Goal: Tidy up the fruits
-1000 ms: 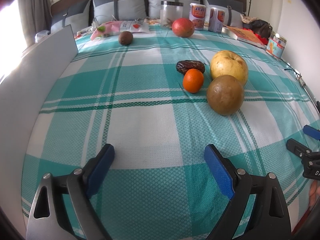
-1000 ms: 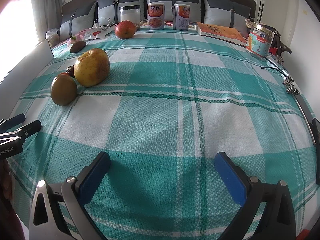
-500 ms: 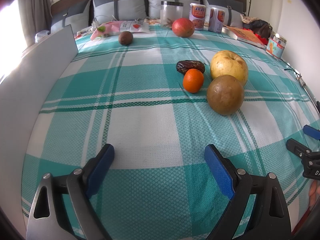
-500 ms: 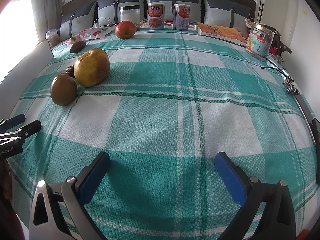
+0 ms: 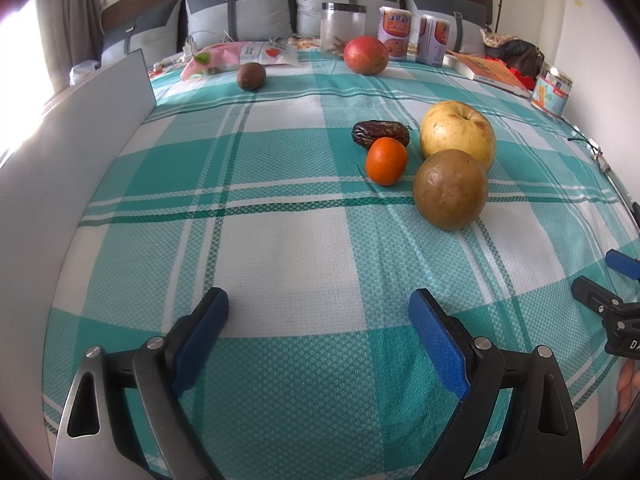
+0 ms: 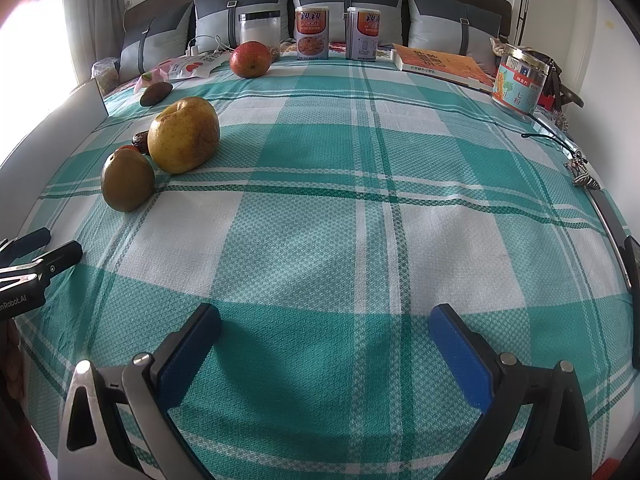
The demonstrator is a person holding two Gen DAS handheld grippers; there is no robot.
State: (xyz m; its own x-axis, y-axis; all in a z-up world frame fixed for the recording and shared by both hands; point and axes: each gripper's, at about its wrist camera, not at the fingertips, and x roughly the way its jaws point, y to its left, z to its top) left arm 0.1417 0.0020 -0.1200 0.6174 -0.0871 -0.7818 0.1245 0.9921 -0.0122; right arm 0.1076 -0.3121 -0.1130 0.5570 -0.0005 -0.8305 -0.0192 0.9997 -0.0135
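Observation:
On a teal plaid cloth (image 5: 288, 248) a brown round fruit (image 5: 450, 189), a yellow pear (image 5: 457, 134), a small orange (image 5: 385, 161) and a dark date (image 5: 380, 133) lie together. A red apple (image 5: 365, 55) and a dark passion fruit (image 5: 251, 76) lie farther back. In the right wrist view the brown fruit (image 6: 127, 179), pear (image 6: 184, 135), apple (image 6: 250, 59) and passion fruit (image 6: 156, 93) are at the left. My left gripper (image 5: 318, 312) is open and empty, near the front edge. My right gripper (image 6: 324, 324) is open and empty, to its right.
A grey board (image 5: 72, 160) stands along the left edge. At the back are a clear jar (image 5: 343, 26), two cans (image 6: 312, 32), a snack bag (image 5: 240, 56), an orange book (image 6: 440, 62) and a tin (image 6: 520, 80). Pillows (image 6: 344, 4) line the headboard.

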